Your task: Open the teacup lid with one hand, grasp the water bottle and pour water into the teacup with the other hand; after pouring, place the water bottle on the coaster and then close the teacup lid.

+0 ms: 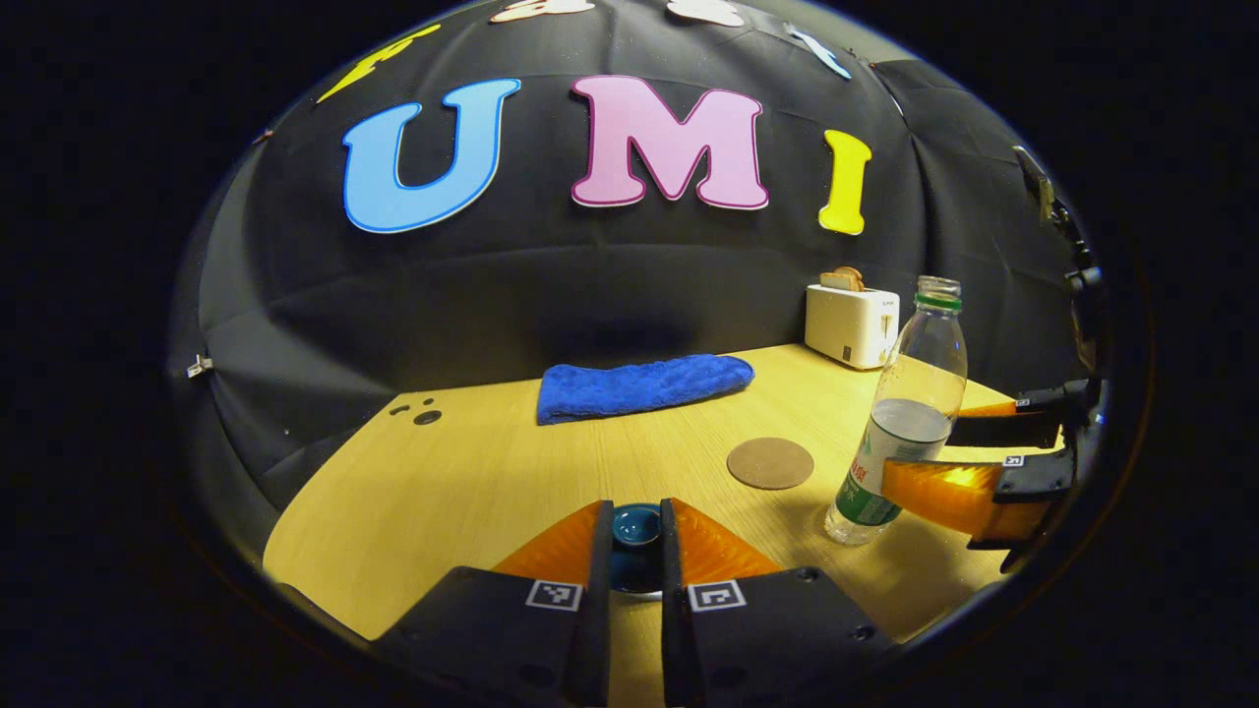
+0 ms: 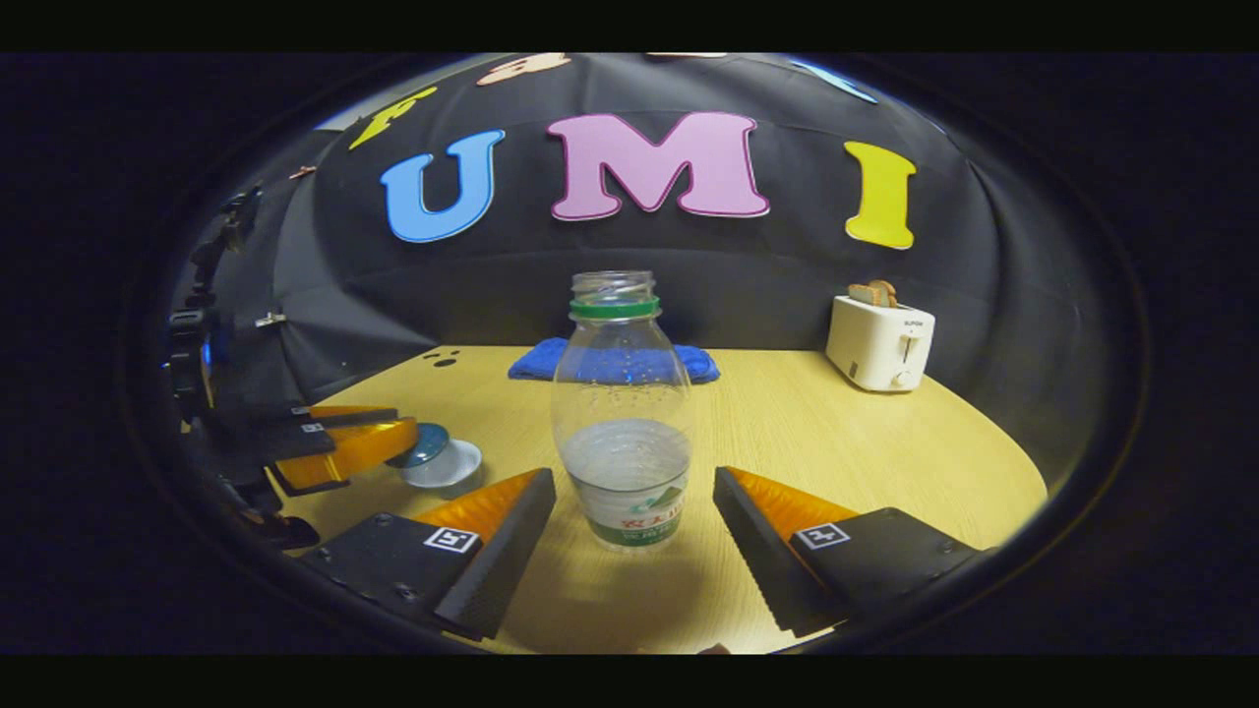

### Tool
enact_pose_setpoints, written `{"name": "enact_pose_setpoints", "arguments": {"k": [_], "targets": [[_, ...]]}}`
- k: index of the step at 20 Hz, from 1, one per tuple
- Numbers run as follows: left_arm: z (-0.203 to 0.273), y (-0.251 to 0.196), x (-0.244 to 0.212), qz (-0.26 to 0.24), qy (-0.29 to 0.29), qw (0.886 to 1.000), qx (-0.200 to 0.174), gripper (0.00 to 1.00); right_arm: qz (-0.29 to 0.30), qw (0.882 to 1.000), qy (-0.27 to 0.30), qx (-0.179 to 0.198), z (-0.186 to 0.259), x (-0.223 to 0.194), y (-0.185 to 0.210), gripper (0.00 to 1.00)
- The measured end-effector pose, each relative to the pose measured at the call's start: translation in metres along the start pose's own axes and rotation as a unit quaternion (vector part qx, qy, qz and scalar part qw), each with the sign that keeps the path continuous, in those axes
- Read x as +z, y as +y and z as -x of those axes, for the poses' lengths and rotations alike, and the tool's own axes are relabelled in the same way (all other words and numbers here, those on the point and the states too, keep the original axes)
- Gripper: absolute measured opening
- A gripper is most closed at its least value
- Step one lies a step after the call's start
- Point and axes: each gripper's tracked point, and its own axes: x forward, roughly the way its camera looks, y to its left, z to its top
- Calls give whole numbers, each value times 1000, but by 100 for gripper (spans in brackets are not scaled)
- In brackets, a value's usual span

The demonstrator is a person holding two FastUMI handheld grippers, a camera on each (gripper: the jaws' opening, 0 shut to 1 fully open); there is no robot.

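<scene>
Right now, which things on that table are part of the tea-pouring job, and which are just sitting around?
Part of the job: teacup lid, teacup, water bottle, coaster, left gripper, right gripper.

Just lying about: blue towel, toaster.

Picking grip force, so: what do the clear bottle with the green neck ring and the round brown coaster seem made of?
The clear bottle with the green neck ring looks like thin glossy plastic: see-through walls, water visible inside. The round brown coaster looks matte, maybe cork or fibreboard; too flat and distant to tell.
</scene>
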Motion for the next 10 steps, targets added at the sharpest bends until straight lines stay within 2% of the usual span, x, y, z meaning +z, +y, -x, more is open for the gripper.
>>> {"name": "enact_pose_setpoints", "arguments": {"k": [4,8,9,10], "targets": [[12,10,-9,2,7,1000,10,25,-13,1000,-8,-4,-9,6,4,100],[20,18,-23,12,18,1000,17,25,16,999,-39,-22,-12,20,2,99],[20,21,-24,13,20,1000,20,25,19,999,-42,-19,-14,21,5,97],[22,22,-27,14,22,999,21,25,22,999,-41,-18,-17,19,6,88]]}}
